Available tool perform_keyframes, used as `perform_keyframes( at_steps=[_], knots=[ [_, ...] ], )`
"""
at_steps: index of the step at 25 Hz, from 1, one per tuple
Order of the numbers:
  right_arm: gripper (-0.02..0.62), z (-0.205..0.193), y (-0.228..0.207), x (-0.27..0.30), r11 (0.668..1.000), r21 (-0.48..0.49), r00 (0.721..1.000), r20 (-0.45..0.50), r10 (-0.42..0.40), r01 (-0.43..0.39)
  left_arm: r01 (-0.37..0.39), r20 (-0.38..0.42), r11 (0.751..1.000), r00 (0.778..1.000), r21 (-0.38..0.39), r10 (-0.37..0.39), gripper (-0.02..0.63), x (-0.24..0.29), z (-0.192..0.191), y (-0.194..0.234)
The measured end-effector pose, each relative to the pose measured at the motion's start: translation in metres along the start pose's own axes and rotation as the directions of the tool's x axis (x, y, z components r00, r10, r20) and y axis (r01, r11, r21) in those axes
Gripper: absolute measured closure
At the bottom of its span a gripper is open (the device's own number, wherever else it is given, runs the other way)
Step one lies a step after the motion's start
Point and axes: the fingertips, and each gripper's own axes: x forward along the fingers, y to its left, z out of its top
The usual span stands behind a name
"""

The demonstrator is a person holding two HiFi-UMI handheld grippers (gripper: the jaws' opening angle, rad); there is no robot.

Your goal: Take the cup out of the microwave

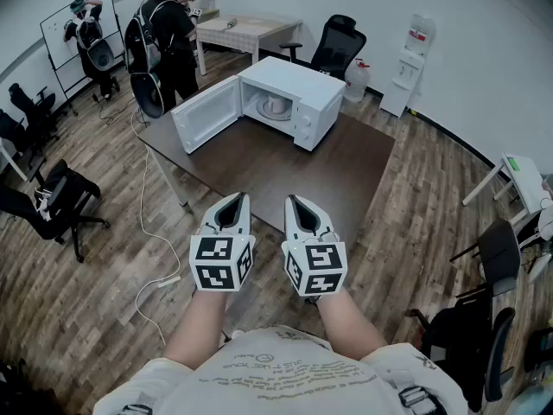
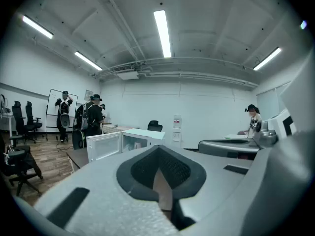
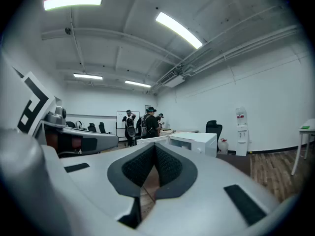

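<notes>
A white microwave (image 1: 298,93) stands at the far side of a dark brown table (image 1: 285,167), its door (image 1: 206,115) swung wide open to the left. Inside, a pale cup (image 1: 276,105) sits on the turntable. My left gripper (image 1: 233,201) and right gripper (image 1: 299,202) hover side by side over the table's near edge, well short of the microwave, both shut on nothing. The left gripper view shows the left gripper (image 2: 160,181) with the microwave (image 2: 142,139) far ahead. From the right gripper (image 3: 147,181) the microwave (image 3: 194,142) appears small and ahead to the right.
Two people (image 1: 168,33) stand beyond the table's far left corner, near a beige table (image 1: 246,31). Black office chairs (image 1: 52,201) sit at left, another (image 1: 337,41) behind the microwave. A water dispenser (image 1: 413,63) stands at back right. A white cable (image 1: 147,232) trails on the floor.
</notes>
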Motion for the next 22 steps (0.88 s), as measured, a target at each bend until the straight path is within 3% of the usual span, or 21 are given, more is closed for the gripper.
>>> perform_keyframes(
  at_steps=[14, 22],
  knots=[
    [0.580, -0.001, 0.041, -0.003, 0.998, 0.052, 0.999, 0.022, 0.035, -0.036, 0.051, 0.001, 0.999, 0.999, 0.015, -0.051, 0.594, -0.032, -0.003, 0.008],
    [0.580, -0.004, 0.081, 0.013, 1.000, 0.026, 1.000, 0.011, 0.001, -0.001, 0.073, 0.011, 0.997, 0.997, 0.010, -0.073, 0.594, -0.050, -0.005, 0.045]
  ],
)
